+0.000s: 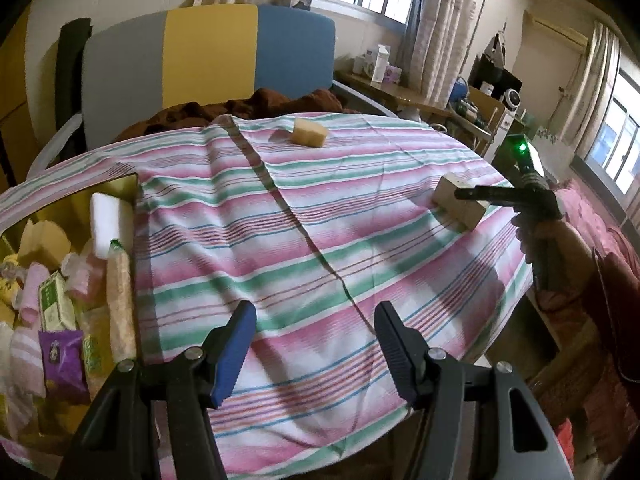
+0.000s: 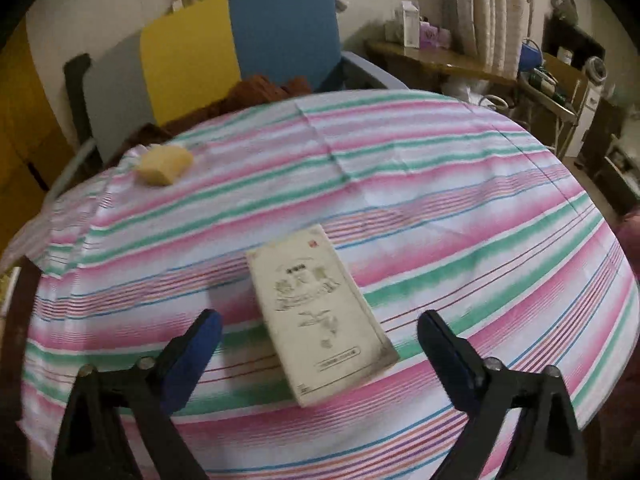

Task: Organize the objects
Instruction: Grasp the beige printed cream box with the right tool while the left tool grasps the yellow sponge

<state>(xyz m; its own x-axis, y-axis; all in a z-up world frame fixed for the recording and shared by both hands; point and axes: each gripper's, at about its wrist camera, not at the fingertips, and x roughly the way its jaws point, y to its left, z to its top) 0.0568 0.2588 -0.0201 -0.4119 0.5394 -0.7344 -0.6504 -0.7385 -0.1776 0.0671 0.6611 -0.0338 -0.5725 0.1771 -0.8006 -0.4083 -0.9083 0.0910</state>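
A flat cream carton (image 2: 316, 304) with printed characters lies on the striped tablecloth (image 2: 440, 208). My right gripper (image 2: 320, 320) straddles it, open, with a gap between each blue pad and the carton's sides. The left wrist view shows this same carton (image 1: 452, 208) at the table's right edge, one black finger (image 1: 488, 194) of the right gripper crossing it. A yellow sponge block (image 1: 308, 132) (image 2: 164, 166) rests near the far edge. My left gripper (image 1: 314, 316) hangs open over the cloth, nothing between its pads.
A gold-walled box (image 1: 124, 184) at the left holds several items, among them a white block (image 1: 110, 224) and small packets. Behind the table stand a grey, yellow and blue chair (image 1: 208, 48), a brown blanket (image 1: 280, 102) and a cluttered desk (image 1: 400, 92).
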